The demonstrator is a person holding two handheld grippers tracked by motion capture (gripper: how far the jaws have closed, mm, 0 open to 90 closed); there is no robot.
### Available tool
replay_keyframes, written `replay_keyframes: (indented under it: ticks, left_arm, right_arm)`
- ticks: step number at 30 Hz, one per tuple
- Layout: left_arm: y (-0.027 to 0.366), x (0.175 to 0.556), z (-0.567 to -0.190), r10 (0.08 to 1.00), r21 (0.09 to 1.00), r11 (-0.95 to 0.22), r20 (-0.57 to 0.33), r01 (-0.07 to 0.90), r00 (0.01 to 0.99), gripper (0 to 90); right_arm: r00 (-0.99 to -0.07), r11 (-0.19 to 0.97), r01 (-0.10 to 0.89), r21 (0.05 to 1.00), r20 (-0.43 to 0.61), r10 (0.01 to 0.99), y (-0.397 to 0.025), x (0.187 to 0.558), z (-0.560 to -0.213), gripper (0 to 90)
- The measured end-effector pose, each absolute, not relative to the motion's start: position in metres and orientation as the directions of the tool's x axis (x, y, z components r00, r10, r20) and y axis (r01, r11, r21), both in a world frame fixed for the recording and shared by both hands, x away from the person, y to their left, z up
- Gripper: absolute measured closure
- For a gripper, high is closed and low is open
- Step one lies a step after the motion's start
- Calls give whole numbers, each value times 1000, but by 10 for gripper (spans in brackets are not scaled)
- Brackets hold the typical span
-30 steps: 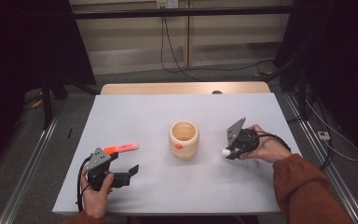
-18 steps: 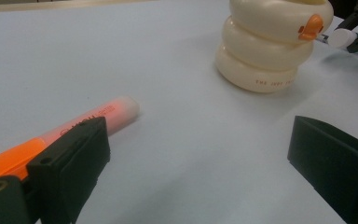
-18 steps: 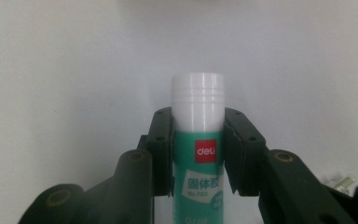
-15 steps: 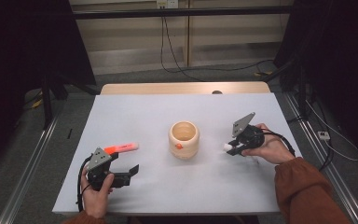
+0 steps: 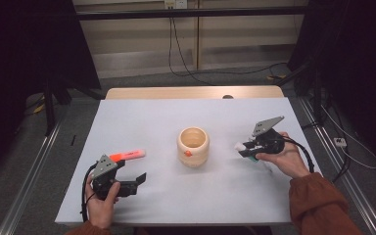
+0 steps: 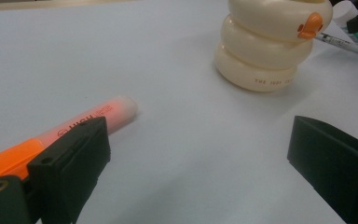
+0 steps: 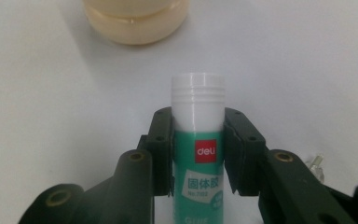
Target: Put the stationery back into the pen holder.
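Two risks: right gripper (image 7: 198, 140) clamps glue stick (image 7: 198, 154) w/ thin hold, could slip short of duck cup (image 5: 193, 146); left gripper (image 6: 196, 158), jaws apart, may nudge highlighter (image 6: 65, 135).

Cup (image 5: 193, 146) mid-table; bare table (image 5: 186, 110) beyond.

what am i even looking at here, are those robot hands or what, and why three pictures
No robot: a person sits at a white table holding a two-jaw tool in each hand. One picture looks down from above; the other two come from small cameras riding on each tool, looking along its black jaws. The right tool is shut on a green and white glue stick, cap pointing towards a cream duck-shaped cup in the middle. The left tool is open, with an orange highlighter lying on the table beside one jaw. A pen lies near the right hand.
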State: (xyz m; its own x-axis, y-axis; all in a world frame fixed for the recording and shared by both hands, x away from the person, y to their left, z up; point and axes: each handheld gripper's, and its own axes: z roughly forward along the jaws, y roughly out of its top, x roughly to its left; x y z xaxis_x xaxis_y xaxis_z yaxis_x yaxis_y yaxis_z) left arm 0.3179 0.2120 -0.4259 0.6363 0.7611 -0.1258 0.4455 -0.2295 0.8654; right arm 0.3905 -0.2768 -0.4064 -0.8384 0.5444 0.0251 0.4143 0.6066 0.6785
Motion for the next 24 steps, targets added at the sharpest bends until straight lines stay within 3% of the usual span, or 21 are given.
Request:
replay_keyframes:
  ticks: [12, 24]
  left_arm:
    - [211, 318, -426, 756, 867, -229, -127, 442, 642, 56]
    - [211, 317, -426, 753, 869, -227, -130, 440, 645, 56]
  right_arm:
    - [-769, 446, 425, 788, 54, 637, -276, 373, -415, 661]
    - [-777, 305, 349, 886, 92, 622, -271, 369, -407, 661]
